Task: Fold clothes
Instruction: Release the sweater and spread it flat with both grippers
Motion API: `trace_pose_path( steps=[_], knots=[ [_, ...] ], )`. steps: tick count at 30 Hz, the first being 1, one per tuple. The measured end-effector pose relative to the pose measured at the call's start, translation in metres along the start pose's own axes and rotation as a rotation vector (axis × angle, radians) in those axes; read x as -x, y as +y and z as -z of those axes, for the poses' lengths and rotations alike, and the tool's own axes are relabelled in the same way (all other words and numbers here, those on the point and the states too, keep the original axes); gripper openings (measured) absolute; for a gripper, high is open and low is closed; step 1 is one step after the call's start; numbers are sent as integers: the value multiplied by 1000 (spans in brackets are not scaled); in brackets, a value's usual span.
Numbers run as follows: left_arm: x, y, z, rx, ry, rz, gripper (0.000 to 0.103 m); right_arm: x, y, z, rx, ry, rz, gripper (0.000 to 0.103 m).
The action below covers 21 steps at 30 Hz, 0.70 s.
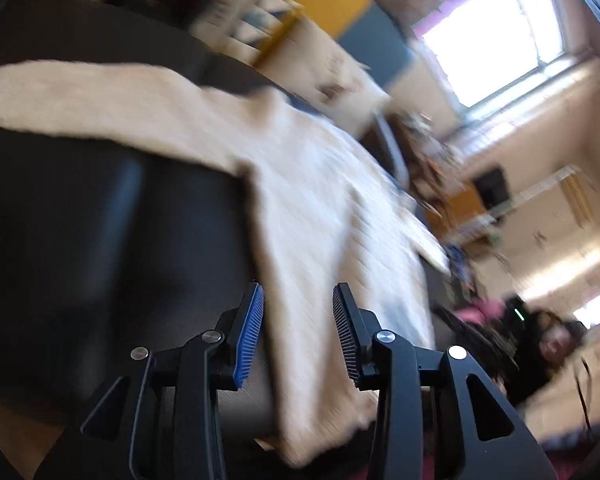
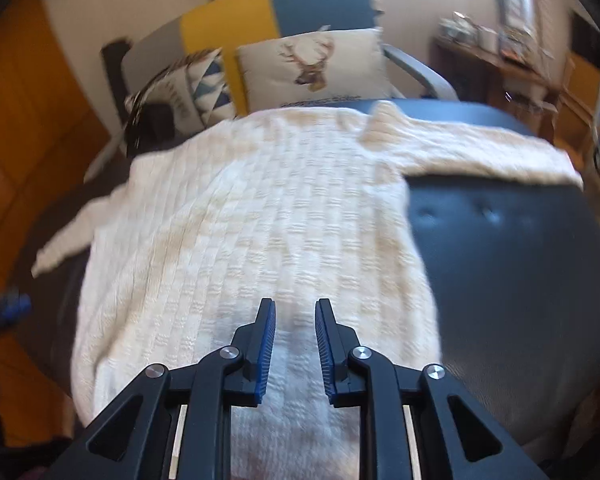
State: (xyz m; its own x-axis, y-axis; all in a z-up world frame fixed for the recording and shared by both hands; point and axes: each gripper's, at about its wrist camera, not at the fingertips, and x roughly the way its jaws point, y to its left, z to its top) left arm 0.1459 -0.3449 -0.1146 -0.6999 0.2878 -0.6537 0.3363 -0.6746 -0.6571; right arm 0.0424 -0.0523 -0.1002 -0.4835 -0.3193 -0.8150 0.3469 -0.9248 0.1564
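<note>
A cream knitted sweater (image 2: 260,232) lies spread over a dark leather seat (image 2: 500,272), one sleeve (image 2: 480,152) stretched to the right and another end poking out at the left. My right gripper (image 2: 295,308) hovers over the sweater's near hem, jaws a narrow gap apart with nothing pinched between them. In the blurred left wrist view the same sweater (image 1: 320,208) runs diagonally across the dark seat (image 1: 100,220). My left gripper (image 1: 298,292) stands open above the sweater's edge, its pads clear of the fabric.
Two cushions, one with a deer print (image 2: 312,68) and one patterned (image 2: 196,84), lean behind the seat. A wooden side table (image 2: 496,68) with clutter stands at the right. A bright window (image 1: 496,36) and orange cupboards (image 2: 28,120) surround the spot.
</note>
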Motion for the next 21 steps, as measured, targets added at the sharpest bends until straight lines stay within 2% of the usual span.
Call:
trace_pose_path(
  steps=[1, 5, 10, 14, 18, 21],
  knots=[
    [-7, 9, -9, 28, 1, 5, 39, -6, 9, 0, 32, 13, -1, 20],
    [-41, 39, -37, 202, 37, 134, 39, -21, 36, 4, 119, 53, -14, 20],
    [-79, 70, -60, 383, 33, 153, 39, -33, 48, 8, 128, 90, -34, 20],
    [-91, 92, -70, 495, -11, 125, 39, -38, 49, 10, 133, 108, -28, 20],
    [-95, 108, -72, 615, -64, 168, 39, -43, 47, 10, 125, 114, -28, 20],
    [-95, 106, -73, 624, -116, 145, 39, -46, 46, 10, 132, 109, -21, 20]
  ],
)
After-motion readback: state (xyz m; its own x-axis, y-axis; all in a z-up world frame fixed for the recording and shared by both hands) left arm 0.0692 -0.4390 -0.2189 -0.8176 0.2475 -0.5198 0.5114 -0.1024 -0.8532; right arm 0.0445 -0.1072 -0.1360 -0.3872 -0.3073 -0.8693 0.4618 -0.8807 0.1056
